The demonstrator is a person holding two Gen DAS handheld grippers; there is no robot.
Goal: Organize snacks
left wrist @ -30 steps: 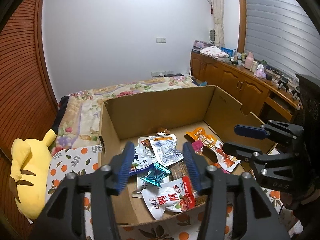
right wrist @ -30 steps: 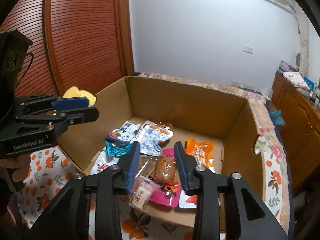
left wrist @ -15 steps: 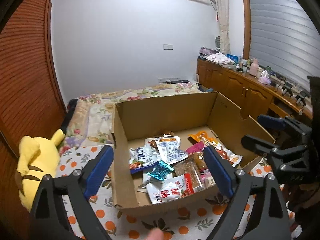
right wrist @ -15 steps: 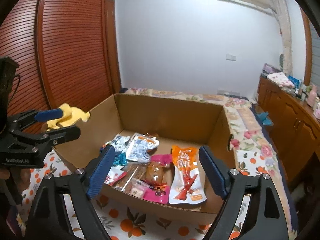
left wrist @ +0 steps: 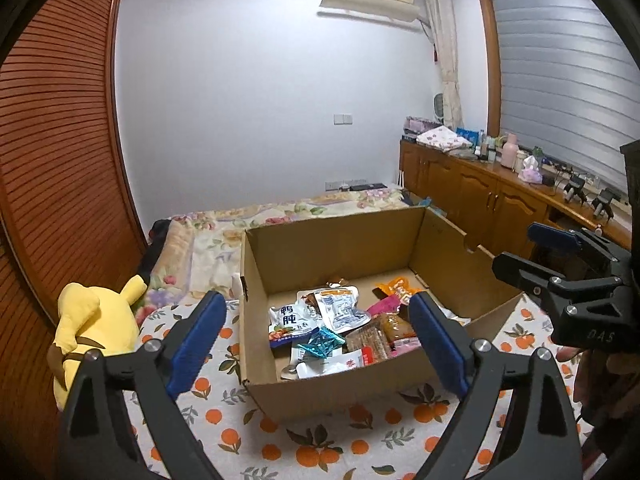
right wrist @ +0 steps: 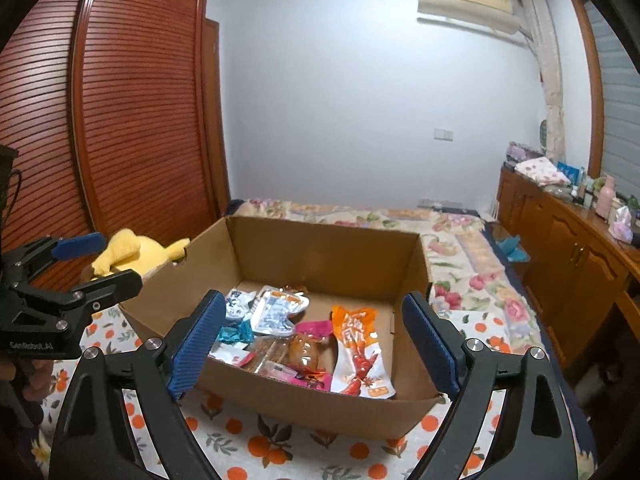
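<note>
Holding both tools back from the cardboard box [left wrist: 332, 252], I judge the step in hand to be the pause between placements: the snacks already lie inside, and what remains is choosing whether any packet needs tidying. To do that well I would come in over the near wall rather than through it, drop onto one packet at a time, and pinch a loose edge of wrapper instead of the crinkly middle, since these foil bags look slippery and overlap one another.

My left gripper [left wrist: 316, 340] has its fingers [left wrist: 196, 336] spread wide with nothing between them; the jaws have just been opening. My right gripper [right wrist: 314, 340] is the same, fingers [right wrist: 198, 340] wide apart and empty, likewise just opened.

The box sits on the orange-patterned cloth [left wrist: 304, 440] of the bed, near its front edge. From the left view the white packet with blue characters [left wrist: 290, 318] and the teal wrapper [left wrist: 320, 342] lie beyond and between my fingertips, well apart from them. From the right view the long orange packet [right wrist: 360, 350] lies against the box's near right corner, the pink packet [right wrist: 316, 328] beside it, none touched. A yellow plush toy [left wrist: 86, 328] rests off by the bed's left edge.
</note>
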